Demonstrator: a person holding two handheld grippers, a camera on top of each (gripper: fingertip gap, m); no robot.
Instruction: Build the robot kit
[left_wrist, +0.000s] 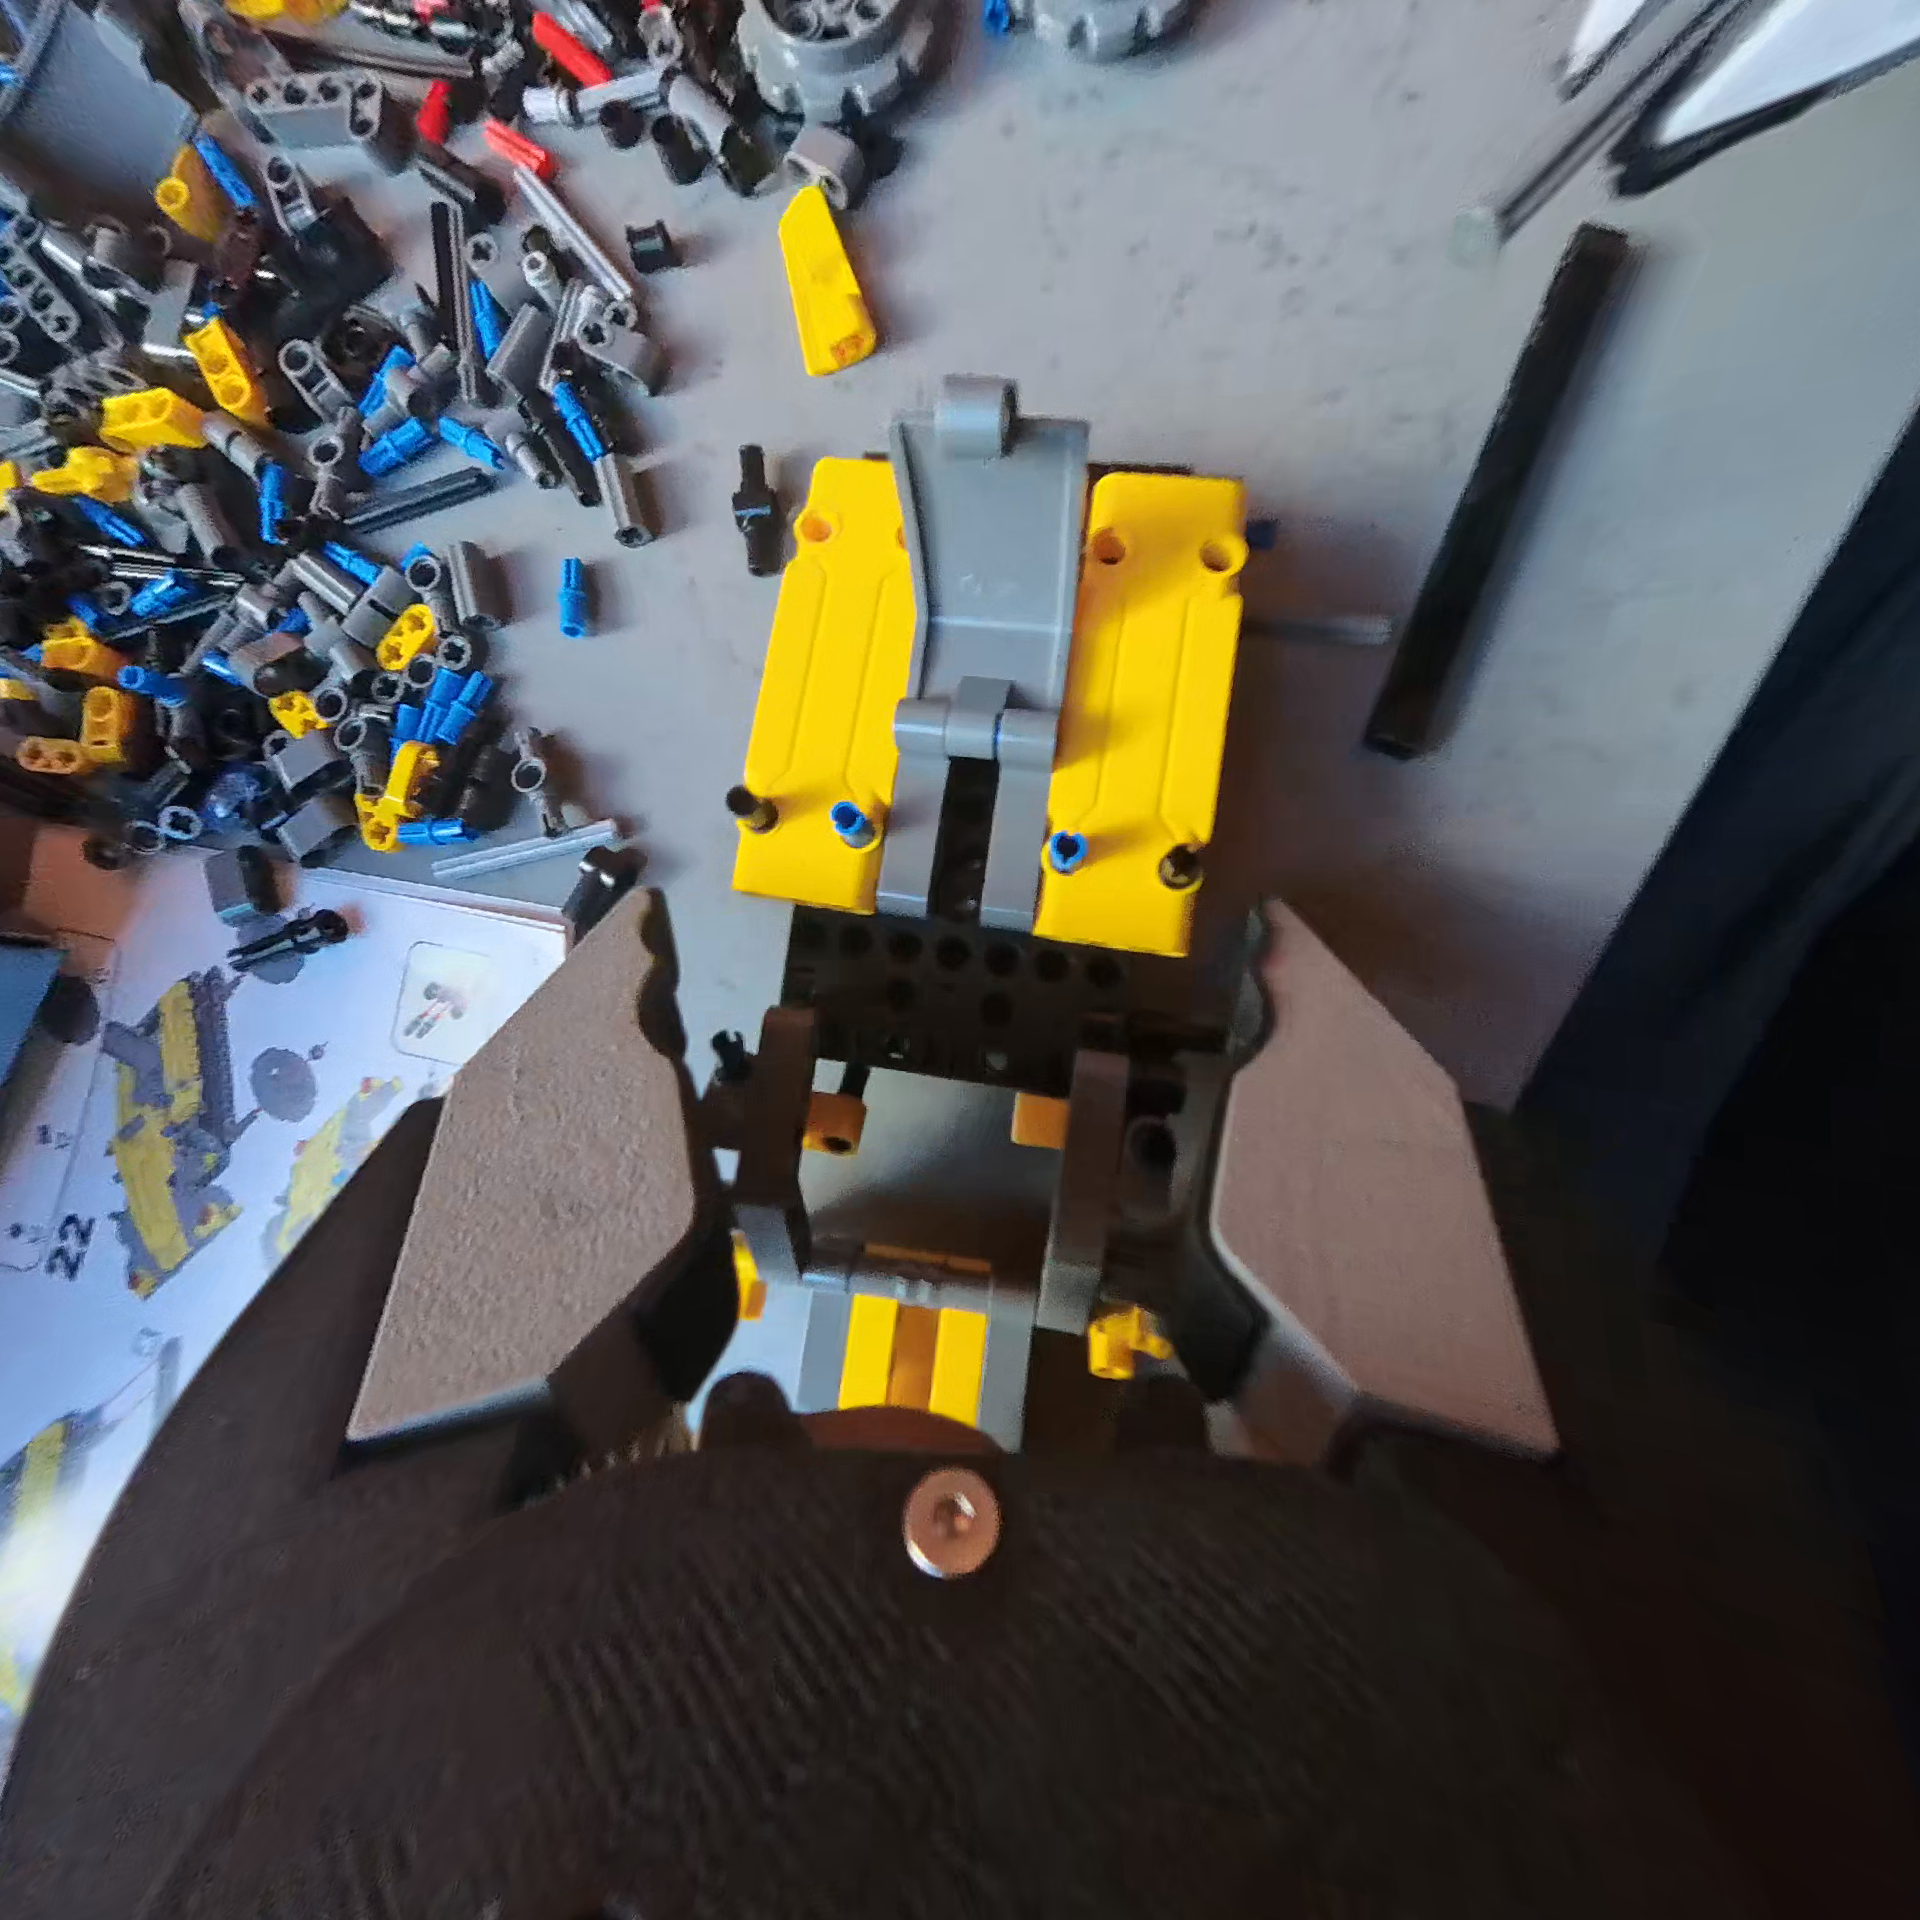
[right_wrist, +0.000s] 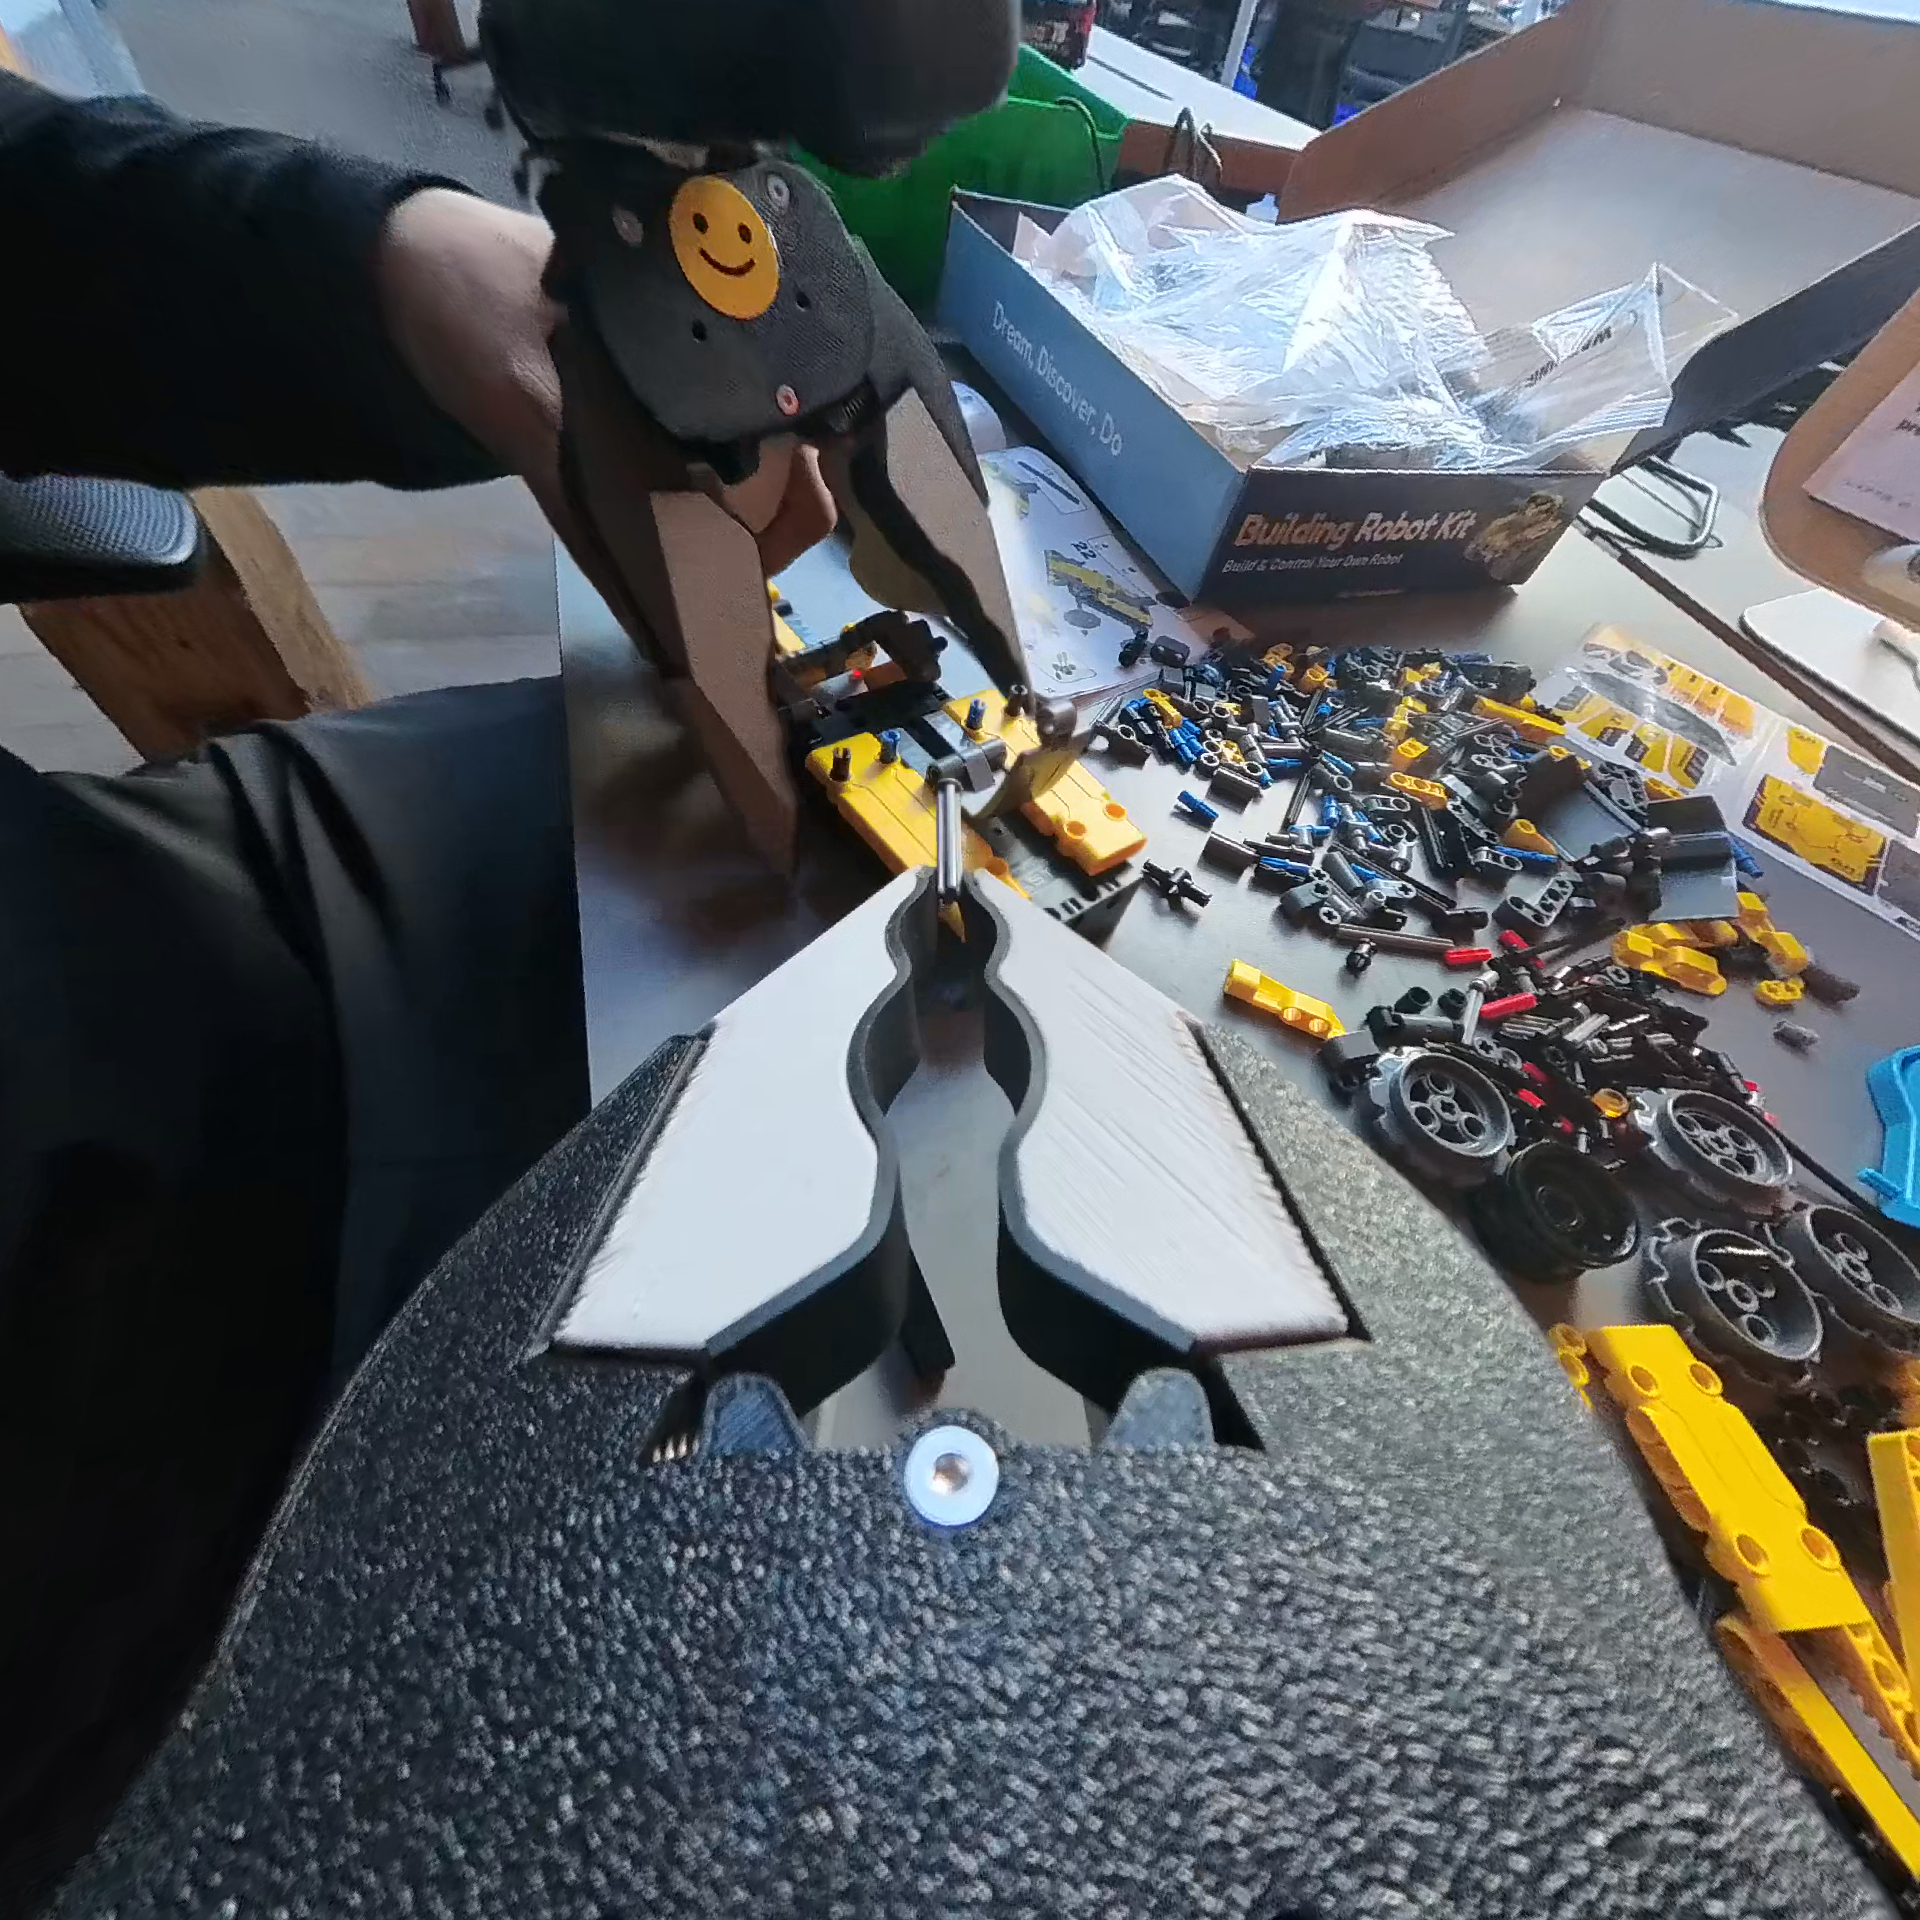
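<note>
The left gripper (left_wrist: 956, 1039) straddles the yellow, grey and black brick-built vehicle body (left_wrist: 987, 707) on the grey table (left_wrist: 1247, 312), its brown fingers (left_wrist: 551, 1153) spread wide against the model's rear. The right gripper (right_wrist: 951, 894) pinches a thin grey axle rod (right_wrist: 945, 831) that meets the model's grey hinge. Loose plastic pieces (right_wrist: 1455, 831) lie scattered nearby.

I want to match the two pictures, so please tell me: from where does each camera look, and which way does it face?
Left wrist view: sits on the left hand-held gripper, looking steeply down at the yellow and grey model between its open fingers; no body part shows.
Right wrist view: sits on the right hand-held gripper, looking forward across the table at a thin grey rod in its tips; a hand and black sleeve show.
Shared: the model, loose-parts pile, instruction sheet.
</note>
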